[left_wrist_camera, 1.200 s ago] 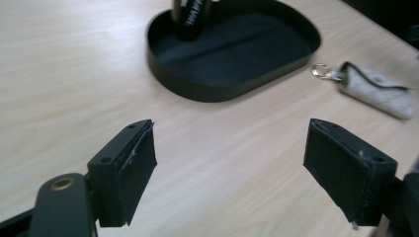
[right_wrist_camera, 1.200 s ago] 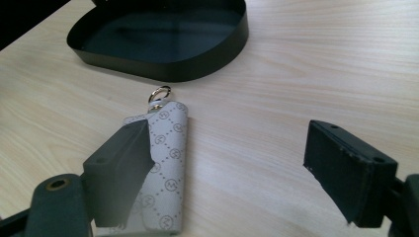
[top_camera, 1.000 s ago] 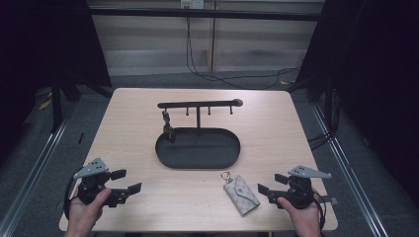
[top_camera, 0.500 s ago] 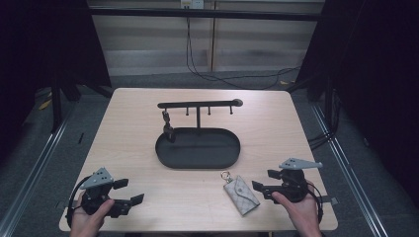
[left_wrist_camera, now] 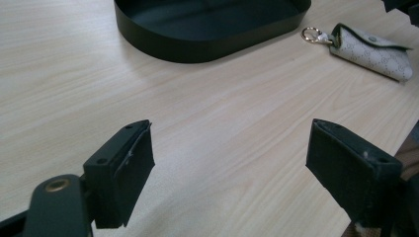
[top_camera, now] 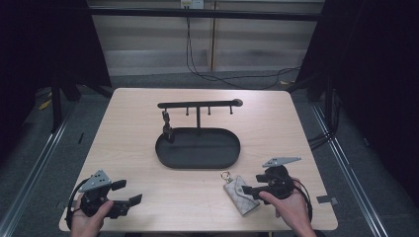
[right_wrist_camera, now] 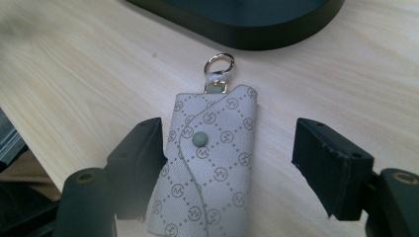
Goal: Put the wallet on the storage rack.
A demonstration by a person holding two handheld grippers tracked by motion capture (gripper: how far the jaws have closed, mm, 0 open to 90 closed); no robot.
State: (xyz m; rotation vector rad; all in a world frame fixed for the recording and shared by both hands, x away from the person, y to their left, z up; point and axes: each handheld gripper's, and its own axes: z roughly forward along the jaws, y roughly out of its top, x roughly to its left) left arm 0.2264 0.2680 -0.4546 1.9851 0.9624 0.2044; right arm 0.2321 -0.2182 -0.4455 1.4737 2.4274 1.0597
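My right gripper (right_wrist_camera: 227, 163) has its jaws around the key pouch (right_wrist_camera: 210, 163), and they have just been closing. One jaw sits against the pouch's edge; the other stands clear of it with bare wood showing between, so nothing is clamped yet. The pouch's lower end is cut off at the bottom of the right gripper view, and my own jaw blurs the edge it touches. The pouch lies flat on the table (top_camera: 133, 143), snap button up, its metal ring (right_wrist_camera: 219, 63) pointing at the black oval tray (top_camera: 170, 160), close by but apart from it. From above, my right hand (top_camera: 291, 207) comes in low from the near edge. My left gripper (left_wrist_camera: 227, 168) hovers over bare wood with jaws spread wide, holding nothing; its right jaw runs off the frame.
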